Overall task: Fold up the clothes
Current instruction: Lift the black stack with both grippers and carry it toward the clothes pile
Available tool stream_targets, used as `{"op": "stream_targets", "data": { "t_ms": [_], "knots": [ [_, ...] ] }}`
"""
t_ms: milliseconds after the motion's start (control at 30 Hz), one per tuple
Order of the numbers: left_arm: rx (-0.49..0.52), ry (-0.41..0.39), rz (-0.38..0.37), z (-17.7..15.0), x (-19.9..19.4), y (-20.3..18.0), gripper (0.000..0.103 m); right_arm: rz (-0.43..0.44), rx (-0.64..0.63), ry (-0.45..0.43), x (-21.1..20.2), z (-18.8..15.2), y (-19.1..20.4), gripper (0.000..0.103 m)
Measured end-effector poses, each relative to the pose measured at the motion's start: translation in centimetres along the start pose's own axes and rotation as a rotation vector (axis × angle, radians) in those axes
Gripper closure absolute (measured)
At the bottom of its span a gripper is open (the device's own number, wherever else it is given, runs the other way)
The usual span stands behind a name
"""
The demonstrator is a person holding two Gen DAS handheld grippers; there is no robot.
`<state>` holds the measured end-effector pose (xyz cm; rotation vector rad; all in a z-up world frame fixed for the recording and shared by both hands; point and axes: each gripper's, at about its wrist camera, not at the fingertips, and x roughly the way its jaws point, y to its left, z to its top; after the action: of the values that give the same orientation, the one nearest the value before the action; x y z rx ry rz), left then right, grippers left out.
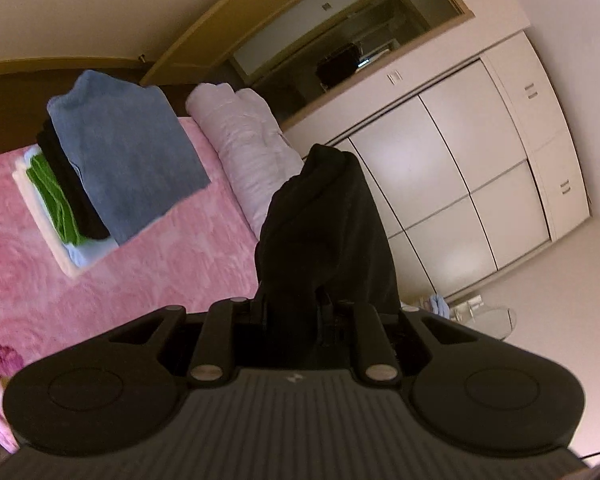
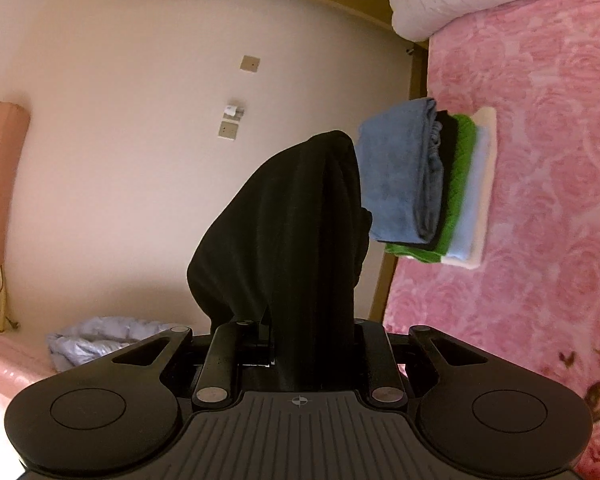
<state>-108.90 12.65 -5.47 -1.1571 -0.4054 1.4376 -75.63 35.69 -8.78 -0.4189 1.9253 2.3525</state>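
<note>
Several folded clothes already sit in a stack (image 1: 100,168) on the bed (image 1: 152,264), ahead and to one side of the fingers. One black garment (image 1: 328,232) is not yet placed: the left gripper (image 1: 292,312) and right gripper (image 2: 300,332) each pinch it, its cloth hiding the fingers and hanging in air. Laying it on the stack seems to remain.

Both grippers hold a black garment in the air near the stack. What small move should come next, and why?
Probably carry the black garment over the pink blanket and lower it flat: both grippers grip it bunched in mid-air, unfolded, beside the folded stack.
</note>
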Motion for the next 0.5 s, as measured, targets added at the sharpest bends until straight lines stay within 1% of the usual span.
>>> {"op": "stream_targets", "data": {
  "t_ms": [100,200,333,400,500],
  "knots": [
    [0.022,0.01,-0.012,3.0,0.6,1.0,0.088,0.001,-0.002,-0.017,2.6,1.0,0.7,0.083],
    [0.051,0.038,-0.033,7.3,2.4,2.9,0.088,0.003,0.005,-0.066,6.2,2.7,0.9,0.083],
    [0.087,0.132,-0.058,14.6,5.6,6.5,0.088,-0.005,0.061,-0.16,11.5,4.0,0.6,0.083],
    [0.111,0.193,-0.056,18.5,7.6,8.5,0.088,-0.016,0.129,-0.2,14.5,4.5,0.0,0.083],
    [0.133,0.268,-0.048,22.9,10.4,10.8,0.088,-0.035,0.203,-0.24,18.5,5.4,-0.8,0.083]
  ]
}}
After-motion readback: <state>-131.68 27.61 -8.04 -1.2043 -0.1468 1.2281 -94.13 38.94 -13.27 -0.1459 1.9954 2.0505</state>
